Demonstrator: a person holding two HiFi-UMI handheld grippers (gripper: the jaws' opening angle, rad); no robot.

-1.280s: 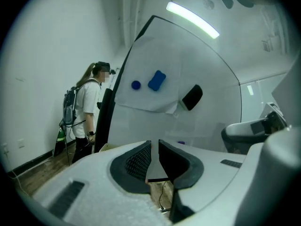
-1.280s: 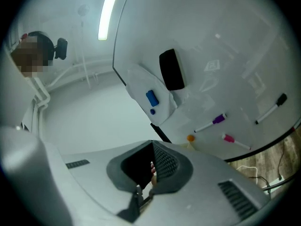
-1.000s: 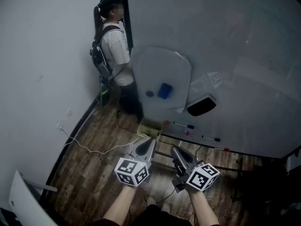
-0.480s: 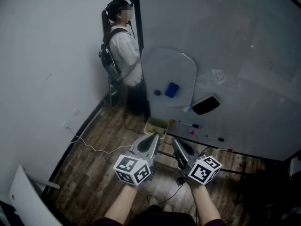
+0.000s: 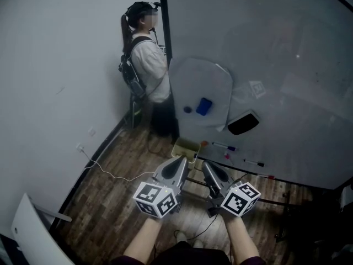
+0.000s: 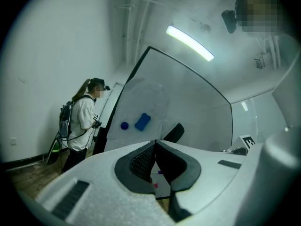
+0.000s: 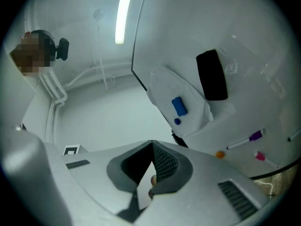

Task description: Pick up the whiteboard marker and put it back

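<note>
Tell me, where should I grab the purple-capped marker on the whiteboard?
Probably the white barrel of the purple-capped marker, near its middle. It lies almost level against the whiteboard, so come straight from the front, one jaw above and one below.

The whiteboard (image 5: 287, 65) is running off the head view's top and right edges, and a white panel (image 5: 27, 231) is being cut by the lower left corner. In the left gripper view, the left gripper (image 6: 155, 142) is covering most of the markers (image 6: 160, 172).
</note>
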